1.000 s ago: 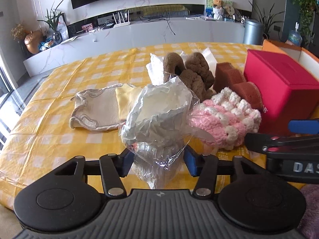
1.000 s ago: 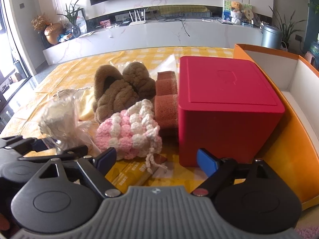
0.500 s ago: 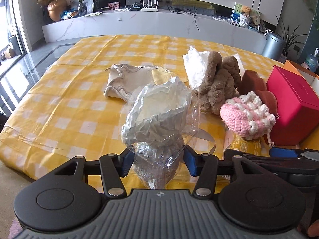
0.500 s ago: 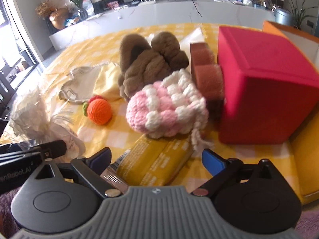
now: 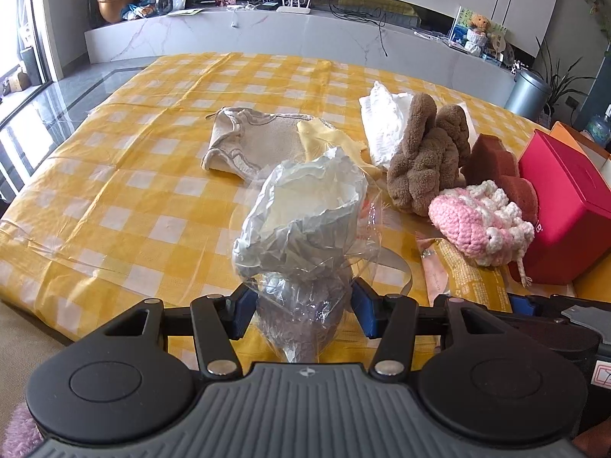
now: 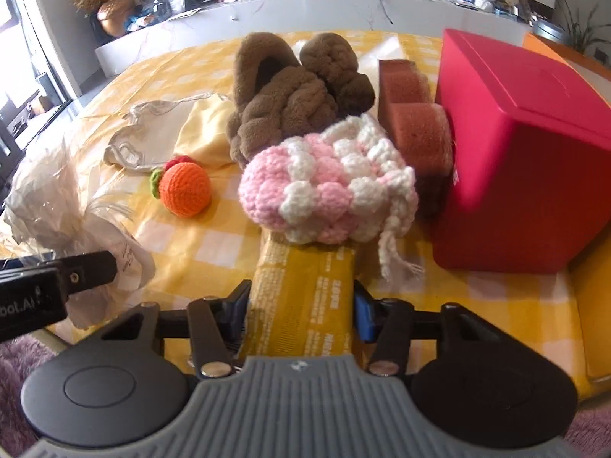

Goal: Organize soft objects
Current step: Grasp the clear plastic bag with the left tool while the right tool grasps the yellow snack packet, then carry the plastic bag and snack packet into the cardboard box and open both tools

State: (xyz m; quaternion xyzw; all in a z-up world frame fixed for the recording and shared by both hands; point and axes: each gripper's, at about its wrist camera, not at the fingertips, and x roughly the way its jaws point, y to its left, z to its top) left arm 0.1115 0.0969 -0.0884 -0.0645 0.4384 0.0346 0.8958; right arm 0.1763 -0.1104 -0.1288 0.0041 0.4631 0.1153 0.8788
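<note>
My left gripper (image 5: 301, 313) is shut on the neck of a crumpled clear plastic bag (image 5: 305, 210) with something white inside, held above the table's near edge. The right gripper (image 6: 301, 313) is low over a yellow packet (image 6: 305, 286); its jaws are closing, and both blue pads touch the packet's sides. Just beyond the packet lies a pink and white crochet hat (image 6: 324, 191). An orange crochet ball (image 6: 185, 189) sits to its left. A brown plush piece (image 6: 286, 103) and two rust-coloured sponges (image 6: 416, 133) lie further back.
A red box (image 6: 527, 152) stands close on the right, with an orange tray (image 6: 592, 305) beside it. A cream cloth (image 5: 252, 145) and a white cloth (image 5: 382, 122) lie on the yellow checked tablecloth (image 5: 114, 210). The table's left half is bare cloth.
The right gripper has come down and forward over the yellow packet, and its jaws have narrowed onto it. The left gripper has swung left with the bag still in it.
</note>
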